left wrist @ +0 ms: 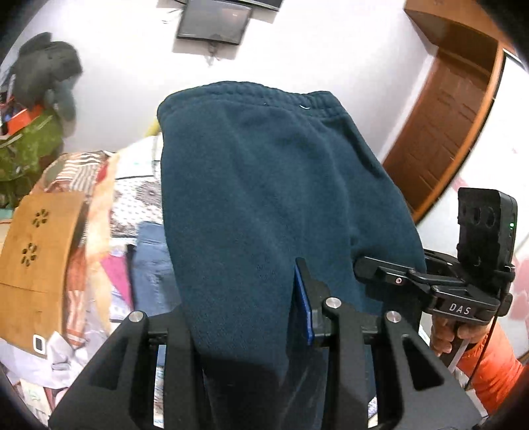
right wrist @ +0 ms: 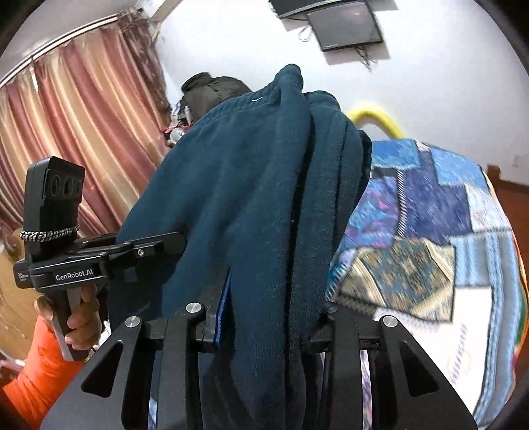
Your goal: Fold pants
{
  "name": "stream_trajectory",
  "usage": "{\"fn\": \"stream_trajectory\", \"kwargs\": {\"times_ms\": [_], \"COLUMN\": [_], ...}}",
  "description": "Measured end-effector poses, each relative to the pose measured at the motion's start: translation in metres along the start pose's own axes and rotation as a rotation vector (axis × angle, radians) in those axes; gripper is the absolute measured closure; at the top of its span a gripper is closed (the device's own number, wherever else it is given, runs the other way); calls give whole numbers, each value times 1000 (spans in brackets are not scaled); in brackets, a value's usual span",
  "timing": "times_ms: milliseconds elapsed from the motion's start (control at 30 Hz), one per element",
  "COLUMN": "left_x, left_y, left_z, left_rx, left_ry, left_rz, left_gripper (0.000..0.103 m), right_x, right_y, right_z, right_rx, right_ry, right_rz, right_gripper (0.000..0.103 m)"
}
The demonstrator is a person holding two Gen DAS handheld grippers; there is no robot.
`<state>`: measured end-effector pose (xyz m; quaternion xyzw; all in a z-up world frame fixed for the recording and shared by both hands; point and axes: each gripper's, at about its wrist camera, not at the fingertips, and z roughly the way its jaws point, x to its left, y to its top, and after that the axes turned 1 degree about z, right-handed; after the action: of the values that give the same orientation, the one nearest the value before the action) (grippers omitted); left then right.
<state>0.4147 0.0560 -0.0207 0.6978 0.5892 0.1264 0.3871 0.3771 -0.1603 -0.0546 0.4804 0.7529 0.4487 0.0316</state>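
Both my grippers, left (left wrist: 244, 330) and right (right wrist: 264, 317), clamped on the teal pants (left wrist: 264, 185). Long axis 6–12 o'clock, waistband (left wrist: 264, 96) at 12. Quilt (right wrist: 429, 231) at 3; bare wall above.

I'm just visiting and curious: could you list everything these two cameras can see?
Dark teal fleece pants: one, held up between both grippers.
Patchwork quilt: one, blue and multicoloured, below right.
Wall screen: one, dark, up on the white wall.
Wooden door: one, brown, right.
Striped curtain: one, pink-gold, left.
Yellow tube: one, behind the quilt.
Left gripper: black, shut on pants.
Right gripper: black, shut on pants.
Orange sleeve: right arm.
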Motion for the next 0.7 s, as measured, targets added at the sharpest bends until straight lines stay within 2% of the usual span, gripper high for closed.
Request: {"fn": "stream_trajectory", "kwargs": {"times_ms": [133,267,500,700], "left_x": [32,65,119,156], "left_y": [7,12,0,-19], "left_z": [5,26,90,158], "left_rx": [-31,-26,51,139], "left_ry": [48,93,146,153], "left_rz": [-38,-68,-121,-178], "left_gripper": [70,70,70,70], "right_x": [7,6,-13,-46], "right_y": [15,23,18,5], "right_z": [31,73,147,203], "right_rx": [18,50,146,228], "right_ry": [23,38,28,-7], "right_rz": [-35,-47,-28,29], "right_gripper": [73,73,73,73]}}
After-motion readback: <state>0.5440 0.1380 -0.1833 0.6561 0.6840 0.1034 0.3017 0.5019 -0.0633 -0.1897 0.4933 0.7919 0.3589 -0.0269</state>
